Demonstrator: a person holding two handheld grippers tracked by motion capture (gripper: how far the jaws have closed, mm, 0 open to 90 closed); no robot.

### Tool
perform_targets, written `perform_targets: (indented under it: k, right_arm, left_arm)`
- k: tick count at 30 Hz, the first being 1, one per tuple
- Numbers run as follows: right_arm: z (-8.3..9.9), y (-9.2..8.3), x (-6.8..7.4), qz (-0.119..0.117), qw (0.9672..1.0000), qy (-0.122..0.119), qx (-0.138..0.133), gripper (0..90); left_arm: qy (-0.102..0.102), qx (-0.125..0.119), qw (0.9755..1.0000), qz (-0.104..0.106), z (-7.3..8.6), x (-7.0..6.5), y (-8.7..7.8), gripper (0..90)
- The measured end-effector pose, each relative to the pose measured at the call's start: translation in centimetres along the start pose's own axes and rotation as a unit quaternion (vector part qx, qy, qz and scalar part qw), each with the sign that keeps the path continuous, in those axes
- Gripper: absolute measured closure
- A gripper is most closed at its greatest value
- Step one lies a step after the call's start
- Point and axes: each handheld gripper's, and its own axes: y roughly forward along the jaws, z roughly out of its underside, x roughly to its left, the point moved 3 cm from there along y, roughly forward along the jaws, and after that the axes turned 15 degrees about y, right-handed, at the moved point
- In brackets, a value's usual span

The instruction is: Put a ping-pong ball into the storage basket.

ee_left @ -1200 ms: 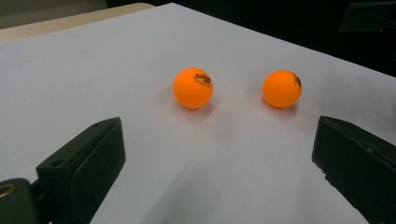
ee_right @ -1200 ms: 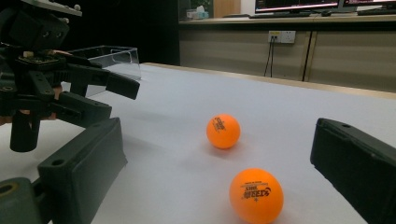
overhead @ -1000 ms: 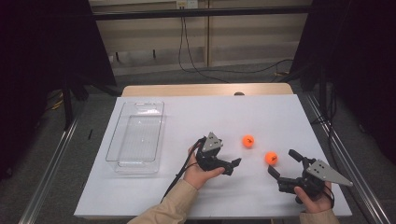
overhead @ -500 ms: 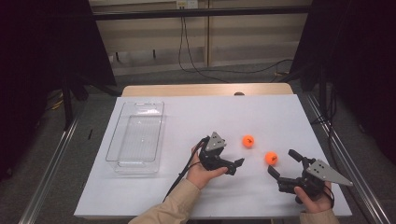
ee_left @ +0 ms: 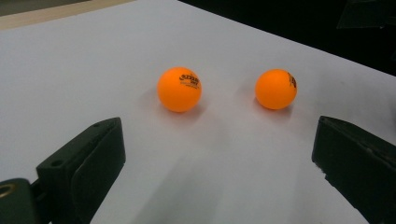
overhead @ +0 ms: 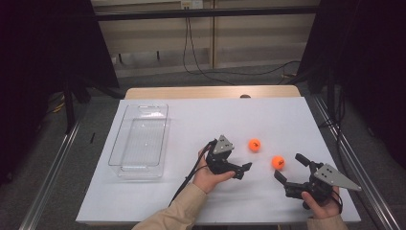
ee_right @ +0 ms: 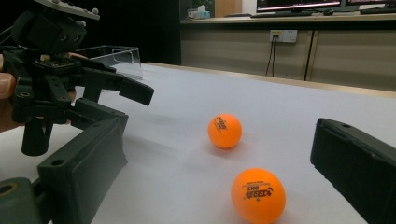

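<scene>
Your left gripper (overhead: 245, 170) jaws spread, facing two balls (overhead: 254, 145), your right gripper (overhead: 289, 168) spread wide, near ball (overhead: 277, 162) just ahead, tray (overhead: 139, 141) well apart

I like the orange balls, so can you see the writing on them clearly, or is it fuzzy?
In the left gripper view the nearer ball shows fairly crisp print; in the right gripper view the closest ball is readable but softer; in the high view both balls are too small.
</scene>
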Motion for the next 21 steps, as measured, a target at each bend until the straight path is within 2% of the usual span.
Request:
perform_targets:
  k: [21]
  right_arm:
    - [0.0,0.0,0.0,-0.003,1.0,0.0,0.002,2.6]
  left_arm:
    - [-0.006,0.008,0.9999,0.007,-0.1,-0.1,1.3,2.9]
